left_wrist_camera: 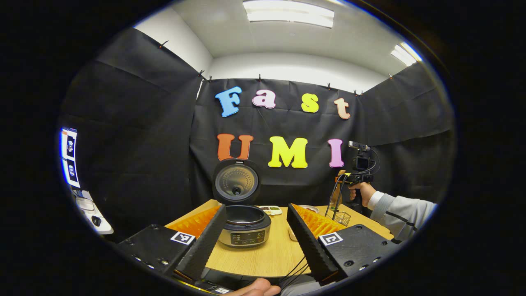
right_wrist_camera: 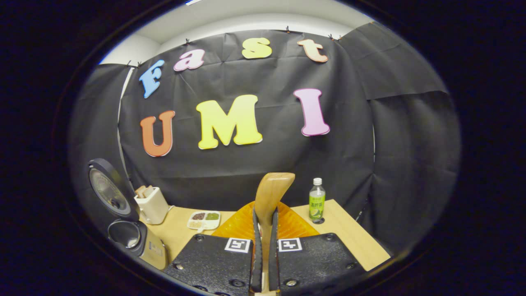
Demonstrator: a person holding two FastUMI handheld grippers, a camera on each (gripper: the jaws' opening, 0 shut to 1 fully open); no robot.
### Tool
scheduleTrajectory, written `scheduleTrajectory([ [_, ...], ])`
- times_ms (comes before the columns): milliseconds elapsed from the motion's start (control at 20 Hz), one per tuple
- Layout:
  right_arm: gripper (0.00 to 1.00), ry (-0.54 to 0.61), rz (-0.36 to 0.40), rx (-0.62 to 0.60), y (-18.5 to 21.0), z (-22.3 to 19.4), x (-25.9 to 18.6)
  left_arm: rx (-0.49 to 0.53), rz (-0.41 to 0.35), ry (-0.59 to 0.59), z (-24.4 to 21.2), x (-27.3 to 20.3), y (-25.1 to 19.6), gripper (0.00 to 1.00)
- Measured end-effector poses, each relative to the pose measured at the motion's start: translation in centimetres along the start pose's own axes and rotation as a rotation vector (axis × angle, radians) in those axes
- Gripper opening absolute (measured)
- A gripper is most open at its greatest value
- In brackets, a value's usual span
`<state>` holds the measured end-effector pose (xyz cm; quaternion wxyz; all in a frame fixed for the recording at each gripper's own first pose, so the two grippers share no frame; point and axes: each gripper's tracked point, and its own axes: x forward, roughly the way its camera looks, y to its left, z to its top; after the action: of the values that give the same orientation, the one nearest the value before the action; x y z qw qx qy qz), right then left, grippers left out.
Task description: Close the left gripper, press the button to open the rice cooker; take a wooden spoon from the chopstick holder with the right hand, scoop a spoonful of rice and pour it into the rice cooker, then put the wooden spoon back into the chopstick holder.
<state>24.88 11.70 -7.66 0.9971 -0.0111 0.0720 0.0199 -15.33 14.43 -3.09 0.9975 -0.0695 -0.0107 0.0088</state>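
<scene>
The wooden spoon [right_wrist_camera: 269, 197] stands upright, long axis vertical and its broad end topmost, pinched between the two fingers of the right gripper [right_wrist_camera: 265, 230], which are closed on its shaft above the wooden table [right_wrist_camera: 349, 234]. A bottle [right_wrist_camera: 317, 200] with a green label, too small to read, stands just to its right. The rice cooker [left_wrist_camera: 244, 226] sits on the table with its lid [left_wrist_camera: 236, 181] raised, seen between the widely parted fingers of the left gripper [left_wrist_camera: 254, 230], which holds nothing.

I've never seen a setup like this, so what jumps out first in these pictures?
The rice cooker sits on the wooden table with its lid flipped up, framed by the left gripper with its fingers spread. The right gripper clamps a wooden spoon upright, with a green bottle beyond it.
</scene>
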Motion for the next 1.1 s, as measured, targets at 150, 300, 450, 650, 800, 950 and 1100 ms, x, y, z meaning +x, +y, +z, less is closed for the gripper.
scheduleTrajectory([
  [150, 0.11, 0.011, -0.019, -0.020, -3.1, -1.2, 0.0, 0.004, -0.011, 0.012, -0.4, 0.2, -1.0, 0.94],
  [300, 0.13, 0.022, 0.009, -0.040, -3.9, -2.2, -0.3, 0.025, -0.022, 0.018, -0.5, 0.4, -1.9, 0.94],
  [450, 0.13, 0.025, 0.008, -0.043, -4.9, -3.1, 0.1, 0.020, -0.038, 0.030, -0.9, 0.6, -2.6, 0.94],
  [650, 0.16, 0.044, 0.025, -0.027, -5.1, -4.9, 0.4, 0.019, -0.040, 0.035, -0.9, 0.6, -3.2, 0.94],
  [800, 0.20, 0.071, 0.017, 0.001, -5.2, -6.4, 1.3, 0.025, -0.041, 0.044, -1.5, 0.7, -3.4, 0.94],
  [950, 0.39, 0.072, -0.025, -0.001, -6.1, -6.7, 2.0, 0.027, -0.035, 0.064, -2.3, 1.0, -3.3, 0.94],
  [1100, 0.60, 0.032, -0.058, -0.005, -6.8, -5.5, 1.4, 0.026, -0.027, 0.077, -2.7, 1.3, -3.1, 0.94],
])
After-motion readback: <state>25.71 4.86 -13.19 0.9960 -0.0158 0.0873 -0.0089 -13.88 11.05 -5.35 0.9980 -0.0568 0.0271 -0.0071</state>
